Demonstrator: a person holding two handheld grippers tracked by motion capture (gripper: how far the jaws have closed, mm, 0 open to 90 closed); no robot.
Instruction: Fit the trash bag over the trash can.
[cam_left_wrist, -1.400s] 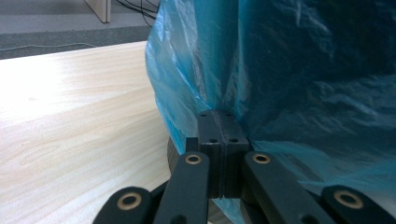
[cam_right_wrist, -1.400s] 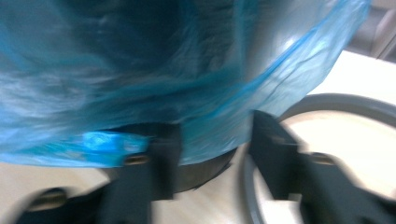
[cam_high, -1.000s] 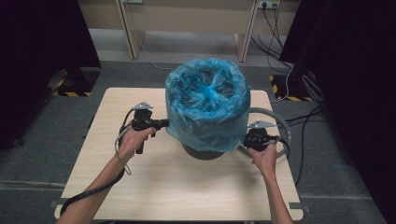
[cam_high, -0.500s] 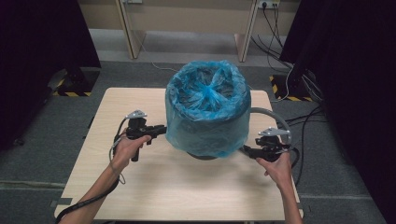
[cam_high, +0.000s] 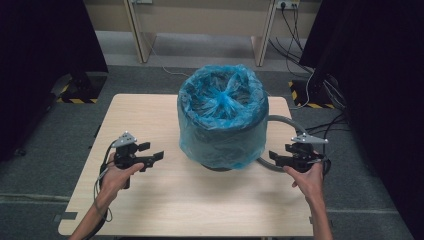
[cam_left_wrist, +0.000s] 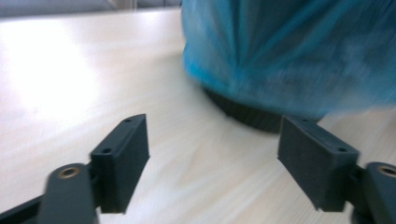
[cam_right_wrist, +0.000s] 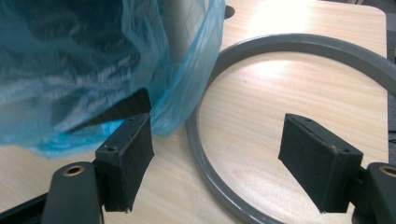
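**Both grippers off the bag, jaws spread**

A dark round bin lined with a thin blue plastic bag (cam_high: 222, 120) stands on the pale wooden table (cam_high: 200, 205), slightly toward the far edge and near the middle of its width. The bag's skirt is folded over the rim and hangs down the outside, stopping short of the dark base, which shows below it in the left gripper view. A grey plastic ring (cam_high: 285, 120) lies flat on the table at the bin's right, partly tucked behind it.

The left gripper (cam_high: 152, 157) sits to the left of the bin, apart from the bag, with bare tabletop between. Its jaws have just been opening; they stand wide with nothing between them (cam_left_wrist: 212, 158).

The right gripper (cam_high: 276, 157) is at the bin's lower right, over the near arc of the ring. Its jaws have also just been opening and stand wide (cam_right_wrist: 215, 163); one pad is just beside the bag's hanging hem, no grip on it.

Open room: a broad strip of table in front of the bin to the near edge, and a clear patch at the left. The right side is tighter, between ring and table edge.
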